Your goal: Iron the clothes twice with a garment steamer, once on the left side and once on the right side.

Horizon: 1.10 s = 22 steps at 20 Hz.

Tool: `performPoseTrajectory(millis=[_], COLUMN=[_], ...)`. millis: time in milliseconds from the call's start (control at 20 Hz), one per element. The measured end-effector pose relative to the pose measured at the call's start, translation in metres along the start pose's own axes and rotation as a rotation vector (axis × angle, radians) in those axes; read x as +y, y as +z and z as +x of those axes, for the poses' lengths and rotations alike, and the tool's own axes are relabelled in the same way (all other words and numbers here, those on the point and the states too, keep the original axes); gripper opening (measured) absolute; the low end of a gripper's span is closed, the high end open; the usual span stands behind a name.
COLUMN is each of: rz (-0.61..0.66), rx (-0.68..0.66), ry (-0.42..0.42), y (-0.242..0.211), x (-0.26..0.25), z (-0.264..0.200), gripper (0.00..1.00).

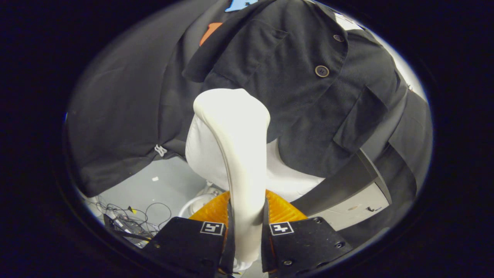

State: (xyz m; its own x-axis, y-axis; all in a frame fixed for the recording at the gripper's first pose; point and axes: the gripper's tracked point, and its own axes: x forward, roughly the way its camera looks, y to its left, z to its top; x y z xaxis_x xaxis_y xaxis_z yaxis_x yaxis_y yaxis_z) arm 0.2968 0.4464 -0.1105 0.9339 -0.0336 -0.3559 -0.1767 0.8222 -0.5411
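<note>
So the gripper (246,227) is clamped on the handle of the garment steamer (231,154); both fingers press on it from either side, and the white body rises straight ahead of them toward 12 o'clock, with its head up against the dark shirt (293,88); whether the head actually touches the cloth or sits just shy of it, I can't tell from this angle.

The shirt hangs beyond the fingers, filling everything from about 10 to 3 o'clock; a button (321,71) sits at roughly 1 o'clock from the steamer head, a second smaller one above it, and a chest pocket (364,116) lies out at 3 o'clock; the hem ends at about 4 o'clock off the head.

My read: this is mid-pass on one side of the shirt, the head being left of the button line as seen here; which of the two passes, no way to say; next move probably calls for a steady run along the fabric with the head kept flat, then shifting across the placket for the other side.

Down at 8 o'clock there's a tangle of cables (127,220) on the grey floor (162,189); worth keeping the hose clear of it.

Writing: no brand or label I can read anywhere; the fingers carry two square black-and-white markers, no text.
</note>
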Motion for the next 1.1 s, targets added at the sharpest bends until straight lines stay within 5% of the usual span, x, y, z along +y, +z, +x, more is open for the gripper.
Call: performPoseTrajectory(millis=[550,1100], rz=[0.294,0.509], rx=[-0.143,-0.216], ry=[0.025,-0.024], y=[-0.003,-0.142], x=[-0.131,-0.305], z=[-0.12,-0.229], gripper=[0.3,0.3])
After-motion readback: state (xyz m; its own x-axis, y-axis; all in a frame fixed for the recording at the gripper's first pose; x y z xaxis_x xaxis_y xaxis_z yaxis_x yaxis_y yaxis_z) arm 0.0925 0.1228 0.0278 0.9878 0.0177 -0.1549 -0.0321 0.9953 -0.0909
